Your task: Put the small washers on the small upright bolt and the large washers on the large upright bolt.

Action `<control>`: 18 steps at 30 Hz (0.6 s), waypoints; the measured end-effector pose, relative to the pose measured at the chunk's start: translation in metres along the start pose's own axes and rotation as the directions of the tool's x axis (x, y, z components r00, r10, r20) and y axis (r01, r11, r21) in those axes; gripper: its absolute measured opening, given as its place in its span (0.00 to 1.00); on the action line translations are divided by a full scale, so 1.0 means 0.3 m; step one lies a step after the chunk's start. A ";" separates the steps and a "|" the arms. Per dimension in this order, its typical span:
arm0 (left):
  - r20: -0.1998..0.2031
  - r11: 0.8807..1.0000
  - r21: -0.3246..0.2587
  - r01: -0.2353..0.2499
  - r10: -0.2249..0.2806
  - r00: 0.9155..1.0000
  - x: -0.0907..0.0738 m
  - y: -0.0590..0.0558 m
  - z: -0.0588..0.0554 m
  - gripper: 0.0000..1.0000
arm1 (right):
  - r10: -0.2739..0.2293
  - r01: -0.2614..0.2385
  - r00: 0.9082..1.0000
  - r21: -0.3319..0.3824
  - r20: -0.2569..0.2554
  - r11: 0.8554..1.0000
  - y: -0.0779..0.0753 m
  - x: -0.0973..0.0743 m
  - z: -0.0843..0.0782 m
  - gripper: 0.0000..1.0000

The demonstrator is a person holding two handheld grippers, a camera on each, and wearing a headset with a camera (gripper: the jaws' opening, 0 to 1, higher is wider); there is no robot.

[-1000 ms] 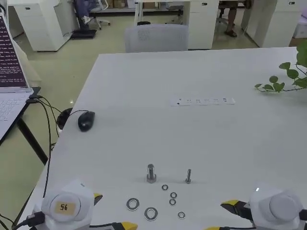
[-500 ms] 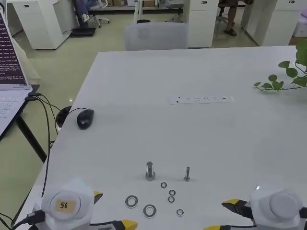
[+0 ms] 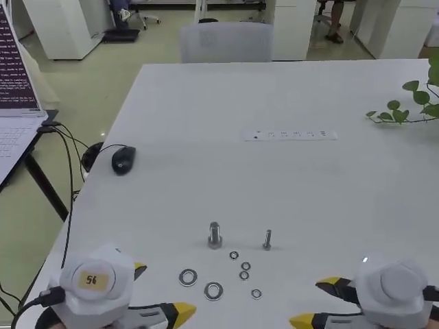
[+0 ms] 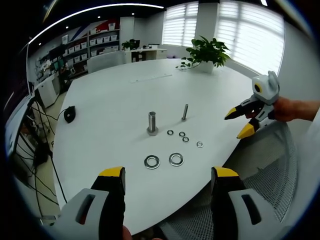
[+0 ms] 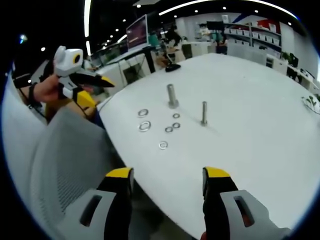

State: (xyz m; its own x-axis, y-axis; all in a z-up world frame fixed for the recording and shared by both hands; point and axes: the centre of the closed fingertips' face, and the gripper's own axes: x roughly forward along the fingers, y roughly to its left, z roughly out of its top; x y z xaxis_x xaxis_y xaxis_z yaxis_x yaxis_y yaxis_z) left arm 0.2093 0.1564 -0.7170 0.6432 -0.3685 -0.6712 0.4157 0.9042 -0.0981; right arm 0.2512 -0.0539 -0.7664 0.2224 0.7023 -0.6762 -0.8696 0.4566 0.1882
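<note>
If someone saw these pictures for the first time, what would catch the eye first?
Probably the two upright bolts near the front edge of the table, the large bolt left of the small bolt, with loose washers lying just in front of them. Next, the yellow-tipped left gripper and right gripper, both open, held at the near edge on either side of the washers.

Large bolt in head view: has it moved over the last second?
No. The large bolt keeps the same spacing from the small bolt and the mouse. The whole view shifted together, so the camera moved.
</note>
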 end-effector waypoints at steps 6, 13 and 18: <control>0.018 1.000 -0.026 -0.003 0.003 1.000 -0.001 -0.009 -0.006 0.69 | 0.017 -0.017 1.000 -0.039 -0.022 0.999 -0.012 0.019 0.016 0.50; 0.012 1.000 -0.030 -0.001 0.001 1.000 -0.002 -0.018 -0.022 0.69 | 0.044 -0.054 0.995 -0.110 -0.092 0.993 -0.021 0.096 0.024 0.42; 0.011 1.000 -0.026 -0.006 0.006 1.000 -0.004 -0.020 -0.021 0.68 | 0.085 -0.122 0.981 -0.211 -0.177 0.970 0.000 0.174 0.021 0.31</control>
State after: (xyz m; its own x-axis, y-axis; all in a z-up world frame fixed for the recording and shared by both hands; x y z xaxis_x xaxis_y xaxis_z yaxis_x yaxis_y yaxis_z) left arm 0.2021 0.1529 -0.7203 0.6527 -0.3649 -0.6640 0.3948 0.9118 -0.1130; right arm 0.2657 -0.0139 -0.7972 0.0663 0.6305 -0.7733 -0.9634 0.2422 0.1148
